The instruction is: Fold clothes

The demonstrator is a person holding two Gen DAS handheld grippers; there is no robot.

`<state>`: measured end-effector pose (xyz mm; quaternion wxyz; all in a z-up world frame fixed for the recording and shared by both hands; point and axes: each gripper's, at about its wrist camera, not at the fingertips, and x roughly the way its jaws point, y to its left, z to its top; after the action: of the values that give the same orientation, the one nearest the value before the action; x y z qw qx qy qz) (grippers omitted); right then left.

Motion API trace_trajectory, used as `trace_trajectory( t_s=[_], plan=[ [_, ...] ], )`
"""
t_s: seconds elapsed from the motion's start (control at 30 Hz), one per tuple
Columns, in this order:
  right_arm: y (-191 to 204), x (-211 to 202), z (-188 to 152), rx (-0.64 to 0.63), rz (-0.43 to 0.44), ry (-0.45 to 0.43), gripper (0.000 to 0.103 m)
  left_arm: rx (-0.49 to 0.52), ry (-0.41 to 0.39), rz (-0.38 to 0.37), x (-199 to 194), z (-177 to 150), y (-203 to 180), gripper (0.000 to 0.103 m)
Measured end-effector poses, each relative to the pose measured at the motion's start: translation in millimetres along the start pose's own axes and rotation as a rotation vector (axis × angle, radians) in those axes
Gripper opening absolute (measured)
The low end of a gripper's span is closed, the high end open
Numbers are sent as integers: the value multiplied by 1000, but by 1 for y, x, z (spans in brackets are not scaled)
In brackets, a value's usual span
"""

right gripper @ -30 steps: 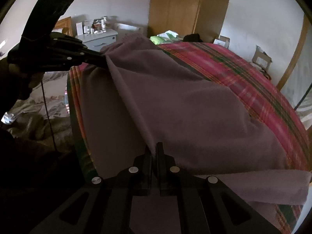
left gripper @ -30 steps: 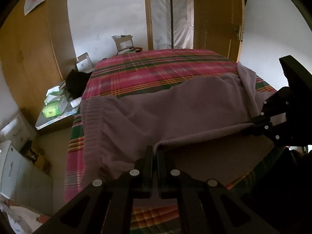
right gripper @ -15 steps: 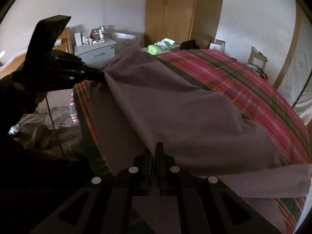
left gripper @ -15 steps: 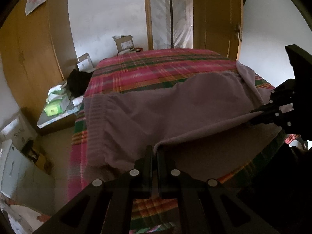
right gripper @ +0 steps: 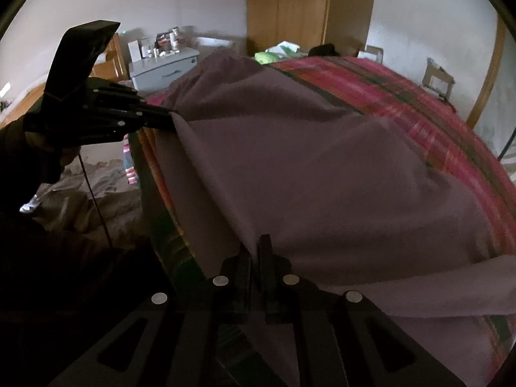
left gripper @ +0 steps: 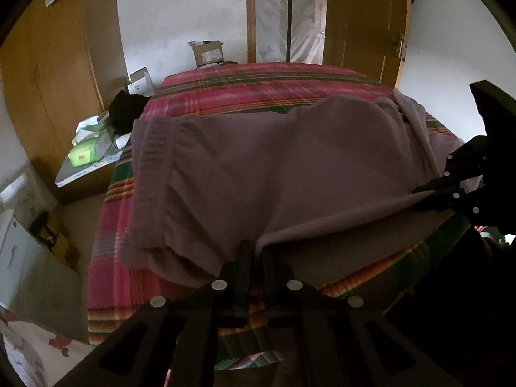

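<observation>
A mauve fleece garment lies folded lengthwise on the plaid bedspread, its ribbed waistband at the left. My left gripper holds the folded edge at the near side; its jaws are opening, and the cloth is still pinched between them. In the right wrist view the same garment stretches taut from my left gripper to my right gripper. The right gripper's jaws are opening too, with the cloth edge still between them. The right gripper shows at the far right of the left wrist view.
A bedside table with a green tissue box stands left of the bed. Beyond it are a wooden wardrobe and cardboard boxes. A pale dresser stands behind the bed, and crumpled bedding lies on the floor.
Both grippers have sunk toward the bed with the folded edge, and the upper layer now rests lower on the layer beneath. A slightly wider gap shows between the left fingers.
</observation>
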<state>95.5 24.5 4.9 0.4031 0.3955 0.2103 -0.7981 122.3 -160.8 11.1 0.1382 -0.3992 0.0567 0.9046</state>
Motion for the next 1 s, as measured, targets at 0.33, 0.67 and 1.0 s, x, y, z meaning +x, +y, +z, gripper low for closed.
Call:
trace_trajectory(
  t_s=[0.33,0.67,1.0],
  plan=[
    [-7,-2,-2,42,81,12,16,-337,-150,-196,-48,3,64,19],
    [-6,-10,1,73,140,-18,34,-599,-66,-285,-3,46,148,40],
    [-12,-11,12,131,204,-49,35,-786,-1,-578,59,64,188,40]
  ],
)
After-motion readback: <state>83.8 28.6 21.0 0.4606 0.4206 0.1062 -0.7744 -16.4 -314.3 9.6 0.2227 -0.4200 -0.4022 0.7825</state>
